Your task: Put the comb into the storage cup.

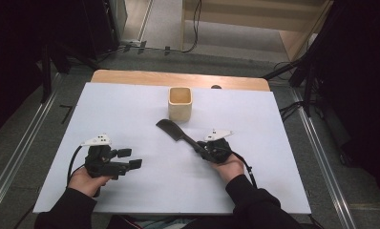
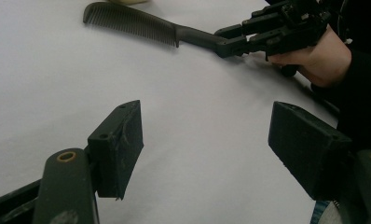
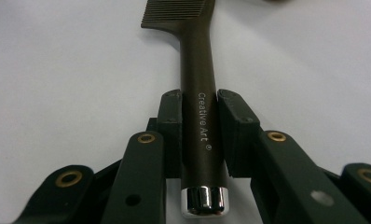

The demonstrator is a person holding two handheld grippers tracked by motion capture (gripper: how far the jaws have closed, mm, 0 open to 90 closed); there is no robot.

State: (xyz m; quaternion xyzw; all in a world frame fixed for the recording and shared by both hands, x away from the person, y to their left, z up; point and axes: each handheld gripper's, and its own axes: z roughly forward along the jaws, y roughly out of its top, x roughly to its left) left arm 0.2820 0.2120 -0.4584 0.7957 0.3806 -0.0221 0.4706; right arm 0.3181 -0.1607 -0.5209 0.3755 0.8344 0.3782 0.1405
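Both hands low — right tongs (image 3: 200, 135) on comb (image 3: 197, 70)

combs: 1 (image 1: 175, 131) | wooden cups: 1 (image 1: 180, 104) | grippers: 2 (image 1: 126, 164) (image 1: 201, 147)

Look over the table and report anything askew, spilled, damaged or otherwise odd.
Nothing stands out. The comb lies flat on the white table, its handle clamped by the right gripper. The wooden cup stands upright and nothing is spilled. The left gripper is open over bare table.
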